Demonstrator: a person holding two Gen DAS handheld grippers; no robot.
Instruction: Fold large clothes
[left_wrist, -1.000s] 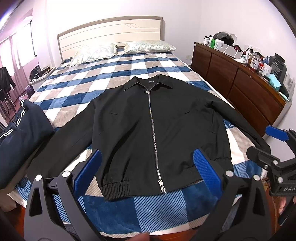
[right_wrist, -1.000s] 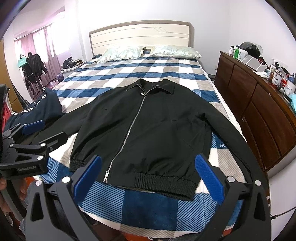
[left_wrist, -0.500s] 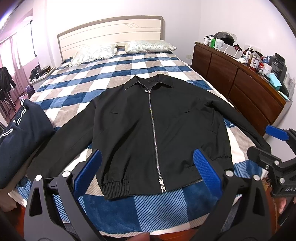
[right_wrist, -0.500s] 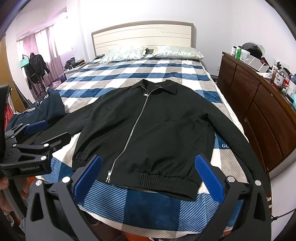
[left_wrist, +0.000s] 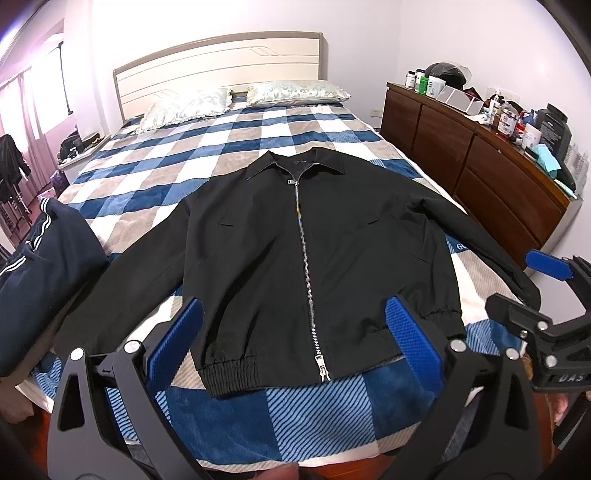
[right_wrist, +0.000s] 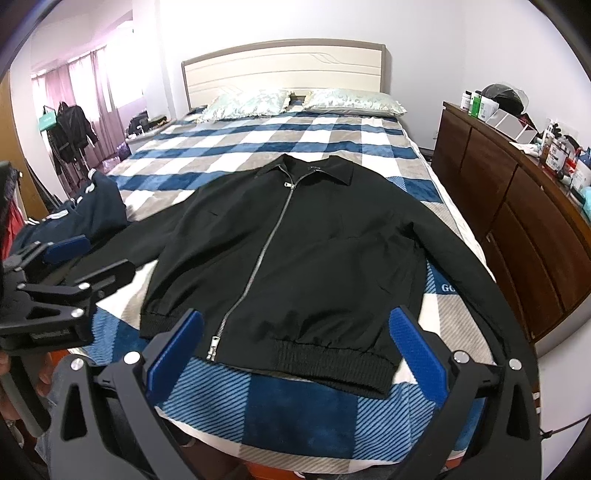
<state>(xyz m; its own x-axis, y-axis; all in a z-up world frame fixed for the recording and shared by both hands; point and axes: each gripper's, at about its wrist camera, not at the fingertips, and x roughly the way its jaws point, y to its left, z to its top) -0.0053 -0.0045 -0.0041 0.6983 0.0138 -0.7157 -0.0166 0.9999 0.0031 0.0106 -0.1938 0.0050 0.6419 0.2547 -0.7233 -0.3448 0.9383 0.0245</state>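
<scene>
Right gripper (right_wrist: 291, 347) has crept closer to the jacket (left_wrist: 306, 243); left gripper (left_wrist: 293, 345) stays put. Both wide open, holding nothing. Folding not begun. Next: grab a sleeve & fold it in.

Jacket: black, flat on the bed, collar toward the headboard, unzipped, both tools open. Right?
One error: the black jacket is zipped shut to the collar, as the left wrist view shows. It does lie flat on the bed, collar toward the headboard, with left tool and right tool open.

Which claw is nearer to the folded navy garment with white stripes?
Left. The left claw hovers open over the jacket hem, on the side where the navy garment lies. The right claw hovers open further toward the dresser.
</scene>
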